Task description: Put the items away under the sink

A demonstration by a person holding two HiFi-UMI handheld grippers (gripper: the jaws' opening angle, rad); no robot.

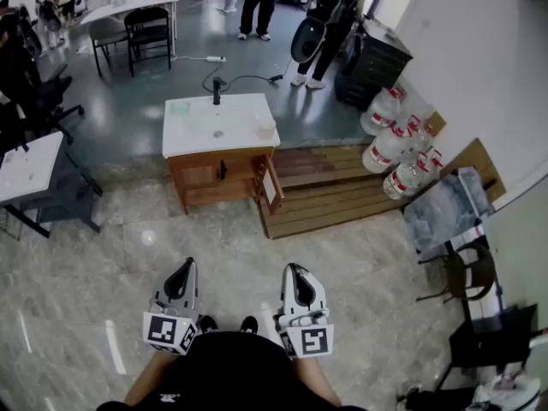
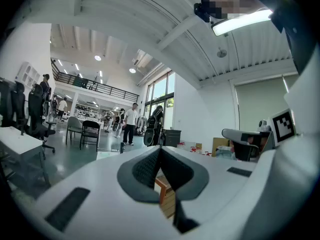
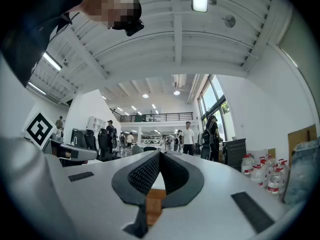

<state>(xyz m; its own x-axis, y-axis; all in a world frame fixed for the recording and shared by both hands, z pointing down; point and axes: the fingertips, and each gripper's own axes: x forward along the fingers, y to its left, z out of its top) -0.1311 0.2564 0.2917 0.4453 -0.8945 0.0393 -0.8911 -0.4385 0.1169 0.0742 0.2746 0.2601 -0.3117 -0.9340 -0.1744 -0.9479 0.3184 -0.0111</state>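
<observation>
The sink unit [image 1: 218, 125] stands several steps ahead in the head view: a white top with a black faucet [image 1: 217, 88] on a wooden cabinet [image 1: 205, 182]. The cabinet's right door [image 1: 272, 183] hangs open. On the top sit a pale cup [image 1: 266, 129] and a small greenish item [image 1: 180, 108]. My left gripper [image 1: 182, 271] and right gripper [image 1: 294, 274] are held low near my body, far from the sink. Both are shut, with nothing between their tips. The left gripper [image 2: 159, 153] and the right gripper [image 3: 159, 156] show touching pads in their own views.
A wooden platform [image 1: 334, 191] lies right of the sink, with large water bottles [image 1: 396, 144] behind it. A white table [image 1: 30, 165] stands at the left and a black chair [image 1: 467, 272] at the right. People [image 1: 259, 2] stand at the back. A cable [image 1: 231, 80] runs over the floor.
</observation>
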